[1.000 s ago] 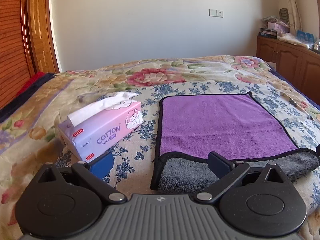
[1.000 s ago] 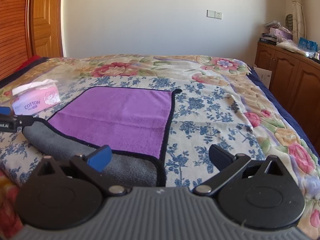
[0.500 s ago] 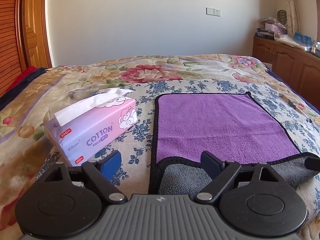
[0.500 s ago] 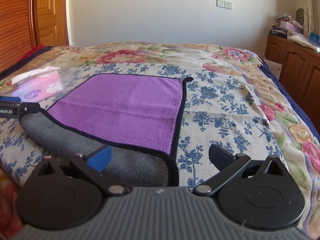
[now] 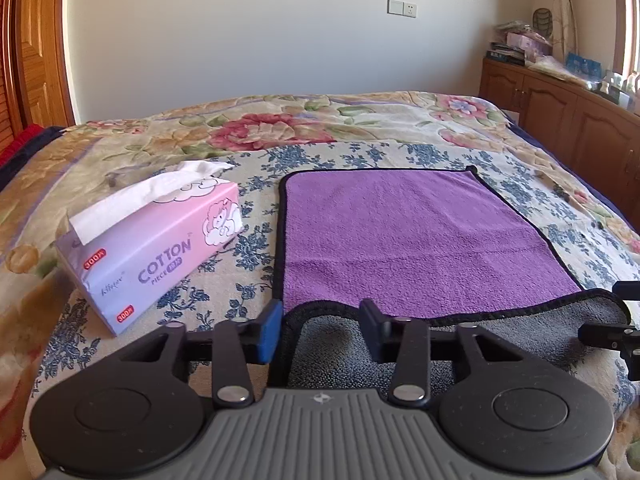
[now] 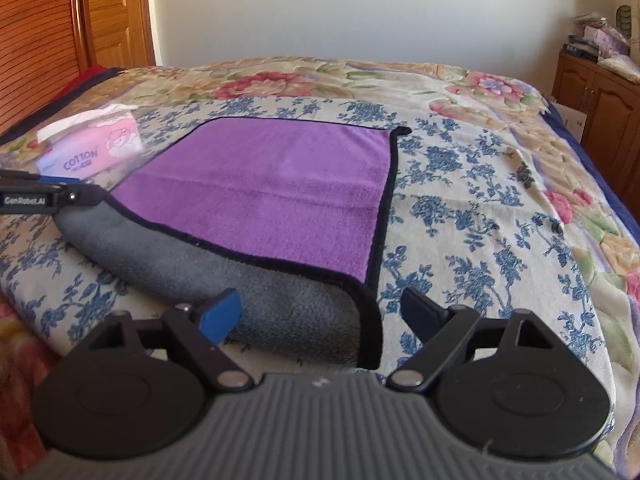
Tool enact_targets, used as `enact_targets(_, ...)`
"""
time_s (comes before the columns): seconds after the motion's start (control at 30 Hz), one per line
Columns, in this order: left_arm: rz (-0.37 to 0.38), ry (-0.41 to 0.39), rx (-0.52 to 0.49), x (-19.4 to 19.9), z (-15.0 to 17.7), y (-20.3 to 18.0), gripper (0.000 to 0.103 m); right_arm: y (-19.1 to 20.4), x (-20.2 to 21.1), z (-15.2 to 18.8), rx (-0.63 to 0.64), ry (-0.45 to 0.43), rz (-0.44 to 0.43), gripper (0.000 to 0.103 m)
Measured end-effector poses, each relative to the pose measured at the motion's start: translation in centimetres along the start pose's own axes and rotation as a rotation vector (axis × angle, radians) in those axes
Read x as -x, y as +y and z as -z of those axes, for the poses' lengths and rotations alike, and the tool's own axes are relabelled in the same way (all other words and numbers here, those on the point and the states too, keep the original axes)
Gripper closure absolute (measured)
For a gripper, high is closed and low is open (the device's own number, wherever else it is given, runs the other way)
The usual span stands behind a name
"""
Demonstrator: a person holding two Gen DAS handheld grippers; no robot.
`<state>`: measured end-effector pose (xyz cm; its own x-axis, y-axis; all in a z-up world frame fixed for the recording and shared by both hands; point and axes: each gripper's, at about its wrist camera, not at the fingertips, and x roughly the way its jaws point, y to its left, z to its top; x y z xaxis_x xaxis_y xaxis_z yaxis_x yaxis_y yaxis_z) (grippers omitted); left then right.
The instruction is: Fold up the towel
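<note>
A purple towel (image 5: 416,236) with a black border and grey underside lies flat on the bed; its near edge is rolled over, grey side up (image 5: 520,336). My left gripper (image 5: 320,330) is open, its fingers either side of the near left corner of the towel. In the right wrist view the towel (image 6: 272,196) lies ahead and to the left. My right gripper (image 6: 320,312) is open wide around the near right corner of the grey roll (image 6: 304,312). The left gripper also shows in the right wrist view (image 6: 44,196), and the right gripper shows at the right edge of the left wrist view (image 5: 616,336).
A pink tissue box (image 5: 156,248) stands left of the towel, close to my left gripper. The floral bedspread (image 6: 480,200) spreads to the right. Wooden cabinets (image 5: 568,120) line the right wall; a wooden door (image 6: 112,12) is at the far left.
Both grippers have moved forward and lower onto the towel's near rolled edge. The left gripper's fingers have narrowed around the left corner.
</note>
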<state>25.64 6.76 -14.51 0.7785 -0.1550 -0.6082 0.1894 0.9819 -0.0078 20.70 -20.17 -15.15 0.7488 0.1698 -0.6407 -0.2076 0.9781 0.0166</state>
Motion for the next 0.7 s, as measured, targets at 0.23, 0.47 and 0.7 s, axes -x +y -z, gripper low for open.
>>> enact_targets(0.23, 0.024, 0.022, 0.012, -0.4, 0.3, 0.6, 0.074, -0.2, 0.2, -0.1, -0.006, 0.033, -0.033, 0.027)
enact_targets(0.47, 0.017, 0.047, -0.009, -0.4, 0.7, 0.6, 0.074, -0.4, 0.5, -0.7, 0.005, 0.056, -0.055, 0.040)
enact_targets(0.7, 0.018, 0.076, -0.001, -0.6, 0.8, 1.0, 0.074, -0.9, 0.8, -1.1, 0.006, 0.075, -0.057, 0.055)
